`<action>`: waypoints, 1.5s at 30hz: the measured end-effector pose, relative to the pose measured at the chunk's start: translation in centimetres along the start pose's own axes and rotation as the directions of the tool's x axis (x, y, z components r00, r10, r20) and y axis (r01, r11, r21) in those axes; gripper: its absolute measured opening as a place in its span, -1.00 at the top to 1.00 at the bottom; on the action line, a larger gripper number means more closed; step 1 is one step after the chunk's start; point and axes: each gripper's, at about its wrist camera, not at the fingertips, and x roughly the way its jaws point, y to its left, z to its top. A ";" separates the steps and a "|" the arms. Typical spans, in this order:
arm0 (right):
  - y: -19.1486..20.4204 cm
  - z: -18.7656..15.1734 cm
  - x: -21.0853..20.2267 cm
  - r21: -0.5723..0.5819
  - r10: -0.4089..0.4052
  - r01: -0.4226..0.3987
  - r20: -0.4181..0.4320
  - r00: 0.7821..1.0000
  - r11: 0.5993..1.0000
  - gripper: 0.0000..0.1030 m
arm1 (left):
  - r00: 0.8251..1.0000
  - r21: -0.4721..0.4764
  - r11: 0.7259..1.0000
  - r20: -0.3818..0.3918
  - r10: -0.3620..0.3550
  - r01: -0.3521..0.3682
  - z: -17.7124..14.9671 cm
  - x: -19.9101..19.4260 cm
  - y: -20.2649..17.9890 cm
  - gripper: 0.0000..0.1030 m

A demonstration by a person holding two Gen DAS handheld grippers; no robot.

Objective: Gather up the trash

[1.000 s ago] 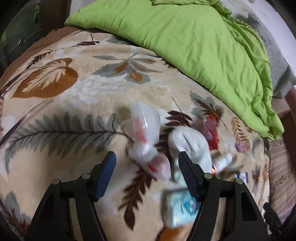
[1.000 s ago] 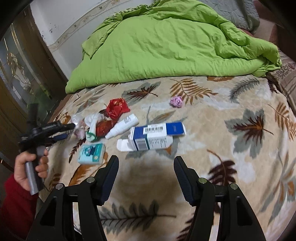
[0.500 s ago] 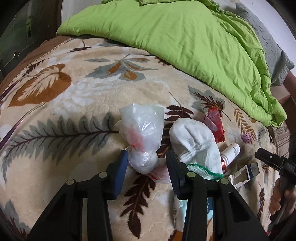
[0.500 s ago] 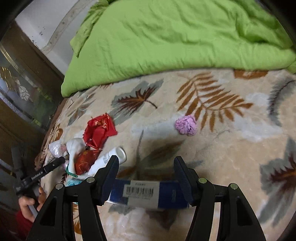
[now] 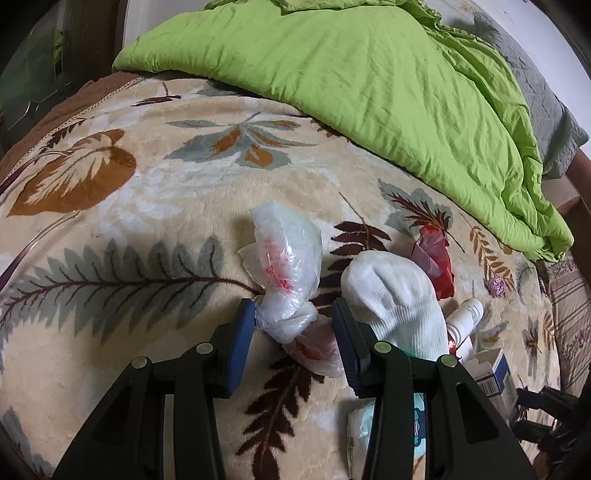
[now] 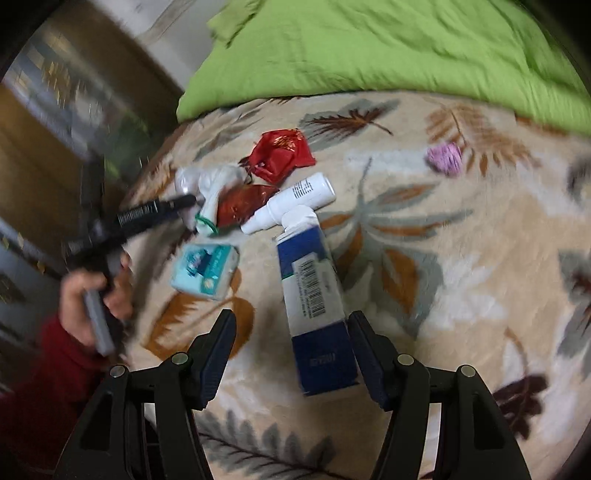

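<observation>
Where litter lies, leaf-print blanket (image 5: 155, 229); perhaps cabinet (image 6: 44, 122).

**Bedroom furnishings in view**

Blanket (image 5: 155, 192): cream plush, printed with brown, grey and rust leaves; covers the bed surface. Duvet (image 5: 388, 92): lime green, crumpled, heaped across the far side of the blanket, its edge lying on it. Grey quilt (image 5: 554, 122): stitched, just behind the duvet at the right. Cabinet (image 6: 55, 122): dark wood with glass panels, beside the bed; blurred. Wall (image 6: 162, 22): pale, behind the cabinet.
</observation>
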 end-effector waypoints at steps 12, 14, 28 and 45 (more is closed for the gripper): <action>1.4 -0.2 2.0 -0.013 -0.163 0.163 0.017 0.987 0.987 0.27 | 0.998 0.018 0.998 0.024 -0.054 0.054 -1.2 -2.2 0.0 0.22; 1.8 -1.0 0.9 0.031 -0.173 0.172 0.046 0.984 0.985 0.27 | 0.997 0.038 0.998 0.044 -0.060 0.058 -1.7 -3.5 -0.4 0.22; 6.8 -7.9 -6.6 0.197 -0.232 0.182 0.272 0.934 0.963 0.27 | 0.980 0.230 0.972 0.181 -0.083 0.040 -10.4 -13.0 -5.1 0.22; 6.5 -9.8 -7.6 0.251 -0.305 0.231 0.314 0.899 0.940 0.27 | 0.963 0.366 0.926 0.270 -0.015 -0.088 -14.4 -12.9 -8.7 0.22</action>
